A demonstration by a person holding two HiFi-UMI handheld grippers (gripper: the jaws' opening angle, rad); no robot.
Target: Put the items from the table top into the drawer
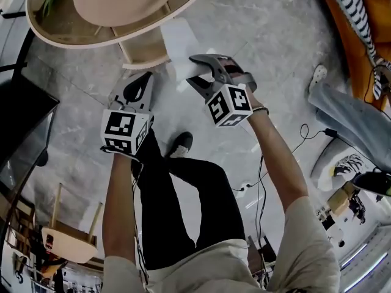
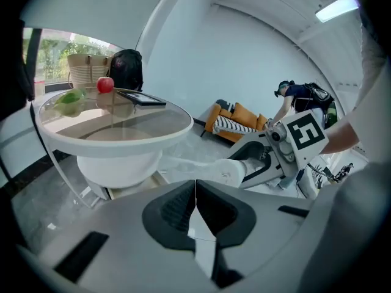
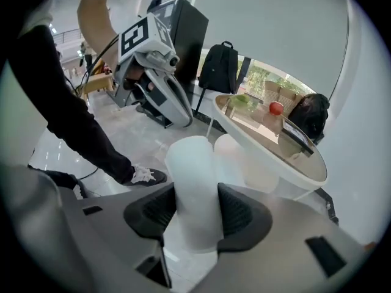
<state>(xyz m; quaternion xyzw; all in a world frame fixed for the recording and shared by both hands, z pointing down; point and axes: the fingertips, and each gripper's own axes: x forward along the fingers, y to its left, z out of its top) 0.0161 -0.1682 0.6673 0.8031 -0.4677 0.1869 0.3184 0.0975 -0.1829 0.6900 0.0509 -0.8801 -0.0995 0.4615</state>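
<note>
So far one item is off the tabletop (image 2: 143, 126): the left gripper (image 2: 195, 185) has its jaws shut and empty. A green fruit (image 2: 70, 101), a red apple (image 2: 105, 84) and a flat black device (image 2: 142, 99) wait there. The right gripper (image 3: 197, 201) has its jaws clamped on a white plastic cup (image 3: 193, 163) above the floor, and no drawer is visible.

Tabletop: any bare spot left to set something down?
Yes. The near half of the glass top is bare, from its front rim back to the red apple and the flat black item. The far edge is crowded, with the green item, the apple and the black item in a row.
</note>
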